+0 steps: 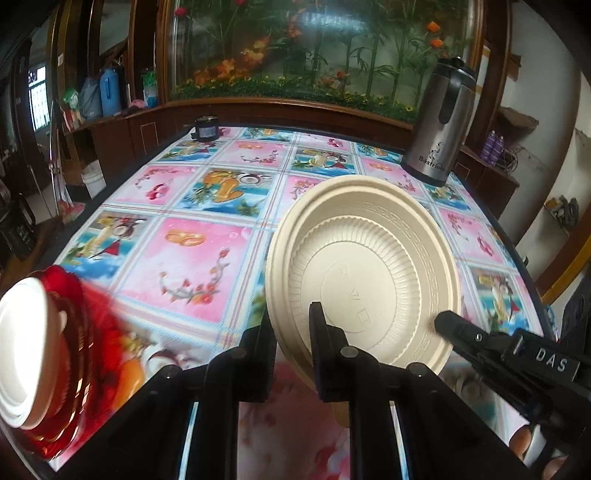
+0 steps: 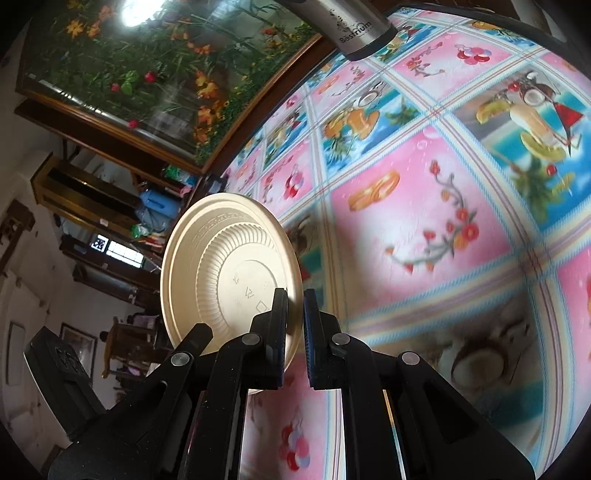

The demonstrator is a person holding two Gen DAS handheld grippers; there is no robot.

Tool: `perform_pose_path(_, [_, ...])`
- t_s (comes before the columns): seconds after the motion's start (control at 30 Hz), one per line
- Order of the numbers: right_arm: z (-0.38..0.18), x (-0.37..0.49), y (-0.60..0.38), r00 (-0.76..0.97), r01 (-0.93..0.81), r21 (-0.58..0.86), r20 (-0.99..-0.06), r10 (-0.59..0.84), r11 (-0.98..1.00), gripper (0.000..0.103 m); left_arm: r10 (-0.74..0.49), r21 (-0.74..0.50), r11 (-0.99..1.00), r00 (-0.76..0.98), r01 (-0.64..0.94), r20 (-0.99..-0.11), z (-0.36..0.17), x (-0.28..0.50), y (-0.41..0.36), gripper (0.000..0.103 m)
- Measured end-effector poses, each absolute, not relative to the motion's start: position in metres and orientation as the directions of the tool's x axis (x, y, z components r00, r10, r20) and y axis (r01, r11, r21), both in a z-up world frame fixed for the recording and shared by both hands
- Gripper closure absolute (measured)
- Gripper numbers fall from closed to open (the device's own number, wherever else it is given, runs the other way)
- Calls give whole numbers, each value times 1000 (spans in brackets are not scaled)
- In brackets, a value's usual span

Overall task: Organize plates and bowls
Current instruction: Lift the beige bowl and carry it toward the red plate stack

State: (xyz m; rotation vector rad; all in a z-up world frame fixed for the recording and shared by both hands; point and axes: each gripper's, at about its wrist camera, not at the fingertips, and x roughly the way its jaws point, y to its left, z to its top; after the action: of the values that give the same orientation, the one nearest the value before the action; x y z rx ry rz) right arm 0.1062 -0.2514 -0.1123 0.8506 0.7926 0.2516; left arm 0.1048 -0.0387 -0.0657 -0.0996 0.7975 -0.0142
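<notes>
Cream plate (image 1: 364, 273) held tilted above bench (image 1: 192, 251), near steel flask (image 1: 437, 122). Rim pinched by left claw (image 1: 291, 354) and right claw (image 2: 295, 325), both nearly closed. Judged light, thin, flexible, slippery; rim best gripped.

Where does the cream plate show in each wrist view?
Left wrist: cream plate right of centre, tilted, rim between the left gripper fingers.
Right wrist: cream plate left of centre, on edge, rim in the right gripper.
Shared landmark: steel flask on the table.
</notes>
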Motion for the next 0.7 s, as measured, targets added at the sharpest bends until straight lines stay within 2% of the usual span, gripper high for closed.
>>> perform_pose_path(0.7, [-108,51,-230,670,39,733,-523,527,679,95,-29,-36,999,716,5,-698,-67,44,-28,84])
